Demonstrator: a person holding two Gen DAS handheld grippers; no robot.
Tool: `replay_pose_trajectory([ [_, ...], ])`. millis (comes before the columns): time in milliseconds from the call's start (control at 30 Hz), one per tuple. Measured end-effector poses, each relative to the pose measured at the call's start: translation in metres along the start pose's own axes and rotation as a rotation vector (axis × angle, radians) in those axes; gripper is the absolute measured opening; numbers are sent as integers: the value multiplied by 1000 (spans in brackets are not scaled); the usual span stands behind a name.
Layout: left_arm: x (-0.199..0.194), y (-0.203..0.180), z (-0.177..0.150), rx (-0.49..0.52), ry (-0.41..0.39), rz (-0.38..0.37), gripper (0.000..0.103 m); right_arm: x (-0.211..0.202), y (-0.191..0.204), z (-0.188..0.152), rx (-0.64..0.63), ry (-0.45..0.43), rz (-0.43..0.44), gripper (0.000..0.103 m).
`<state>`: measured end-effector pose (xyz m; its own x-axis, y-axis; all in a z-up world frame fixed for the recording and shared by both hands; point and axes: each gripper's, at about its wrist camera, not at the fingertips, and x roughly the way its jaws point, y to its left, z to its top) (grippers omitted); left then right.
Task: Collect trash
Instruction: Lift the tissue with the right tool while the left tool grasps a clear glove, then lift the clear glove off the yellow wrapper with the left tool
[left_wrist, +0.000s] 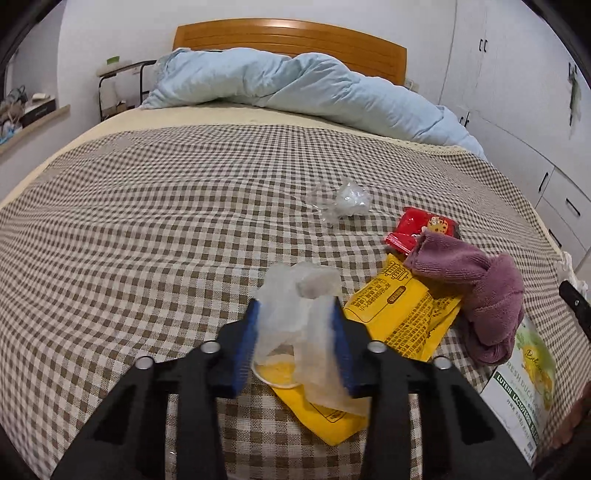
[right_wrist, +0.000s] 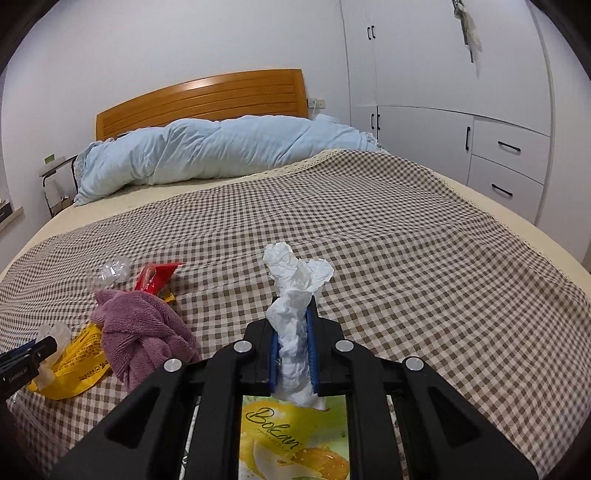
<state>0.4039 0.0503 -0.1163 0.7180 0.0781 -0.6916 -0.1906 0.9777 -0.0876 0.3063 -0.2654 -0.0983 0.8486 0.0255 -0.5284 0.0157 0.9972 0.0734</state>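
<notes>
My left gripper (left_wrist: 295, 314) is shut on a crumpled translucent plastic wrapper (left_wrist: 291, 295), held just above a yellow snack packet (left_wrist: 402, 314) on the checked bed cover. A small white cup with yellow contents (left_wrist: 277, 371) sits under the wrapper. My right gripper (right_wrist: 293, 321) is shut on a crumpled white tissue (right_wrist: 295, 280), held above the bed over a green-and-yellow printed bag (right_wrist: 291, 435). A red snack packet (left_wrist: 421, 229) and a clear crumpled plastic piece (left_wrist: 347, 199) lie farther out.
A purple towel (left_wrist: 480, 284) lies bunched beside the yellow packet; it also shows in the right wrist view (right_wrist: 144, 332). A light blue duvet (left_wrist: 280, 81) is heaped at the wooden headboard (left_wrist: 288, 37). White wardrobes (right_wrist: 461, 92) stand on the right. A side table (left_wrist: 118, 74) stands at the far left.
</notes>
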Motion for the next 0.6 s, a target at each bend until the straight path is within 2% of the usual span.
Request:
replay_pose_trajectory([
  [233, 0, 6, 0, -29, 1, -30, 14, -2, 2, 0, -12, -9, 6, 13],
  [600, -22, 1, 7, -9, -83, -13, 11, -9, 7, 1, -30, -29, 11, 13],
])
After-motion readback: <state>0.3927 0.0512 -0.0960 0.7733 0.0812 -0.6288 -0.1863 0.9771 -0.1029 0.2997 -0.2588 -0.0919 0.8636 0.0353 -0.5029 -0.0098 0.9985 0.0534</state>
